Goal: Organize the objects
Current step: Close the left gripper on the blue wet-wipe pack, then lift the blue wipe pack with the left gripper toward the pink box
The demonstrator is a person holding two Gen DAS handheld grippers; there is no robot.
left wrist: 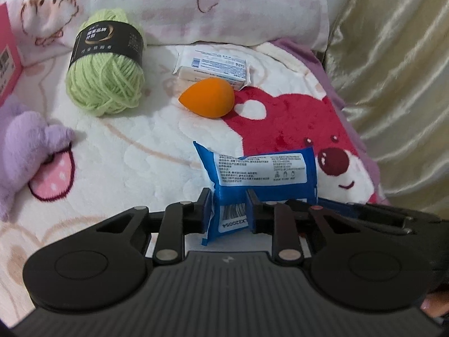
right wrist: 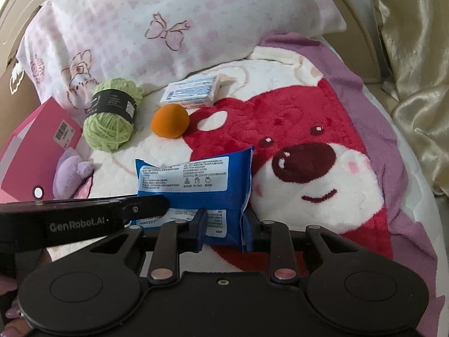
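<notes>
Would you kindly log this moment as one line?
left tongs: shut on blue packet | right tongs: shut on blue packet | yarn: untouched

Open blanket (right wrist: 322,196) is lying free to the right of the blue pack (right wrist: 196,185); the yarn ball (left wrist: 105,64), orange sponge (left wrist: 207,101) and white packet (left wrist: 216,68) are crowding the pillow (left wrist: 224,8) side.

One yarn ball (left wrist: 105,67), one orange sponge (left wrist: 207,98), one blue packet (left wrist: 261,174), one white packet (left wrist: 213,68), one pink box (right wrist: 39,143).
</notes>
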